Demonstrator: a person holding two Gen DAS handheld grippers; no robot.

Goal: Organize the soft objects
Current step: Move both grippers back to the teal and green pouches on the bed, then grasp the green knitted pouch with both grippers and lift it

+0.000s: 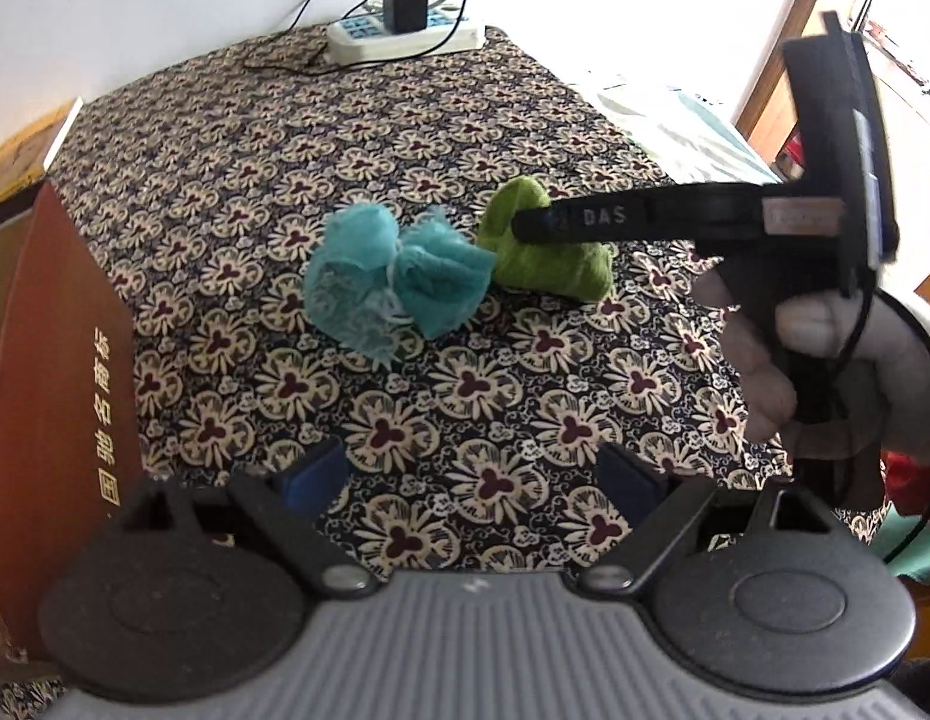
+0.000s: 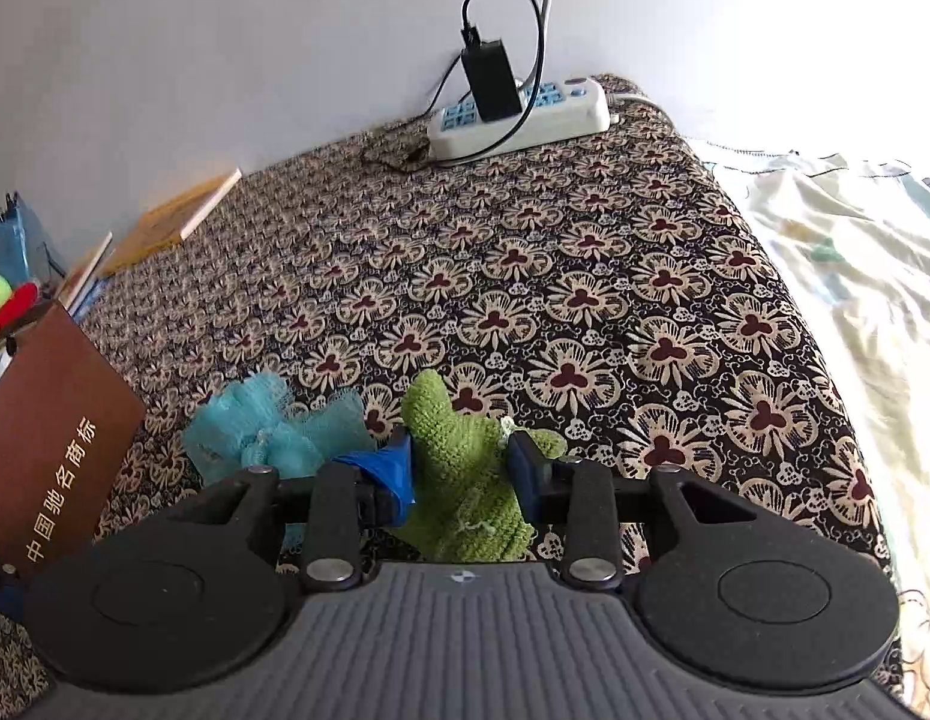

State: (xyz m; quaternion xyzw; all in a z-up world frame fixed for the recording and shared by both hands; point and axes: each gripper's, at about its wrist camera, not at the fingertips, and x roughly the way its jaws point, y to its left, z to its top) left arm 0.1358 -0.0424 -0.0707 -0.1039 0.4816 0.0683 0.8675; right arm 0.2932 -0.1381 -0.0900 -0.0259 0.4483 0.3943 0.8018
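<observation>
A green knitted cloth [image 2: 465, 462] lies on the flower-patterned tablecloth [image 2: 525, 300], and my right gripper [image 2: 462, 468] is shut on it, its blue pads pressing on both sides. In the left wrist view the same green cloth [image 1: 549, 264] shows with the right gripper [image 1: 525, 225] reaching in from the right, held by a person's hand [image 1: 765, 360]. A teal mesh bundle [image 1: 393, 282] sits just left of the green cloth, touching it. My left gripper [image 1: 474, 474] hovers open nearer the camera than both, with nothing between its fingers.
A brown box with gold lettering [image 1: 57, 390] stands at the left edge of the table. A white power strip with a black charger [image 2: 519, 114] lies at the back by the wall. Books [image 2: 171, 216] lie at the back left. Pale bedding [image 2: 855, 300] lies beyond the right edge.
</observation>
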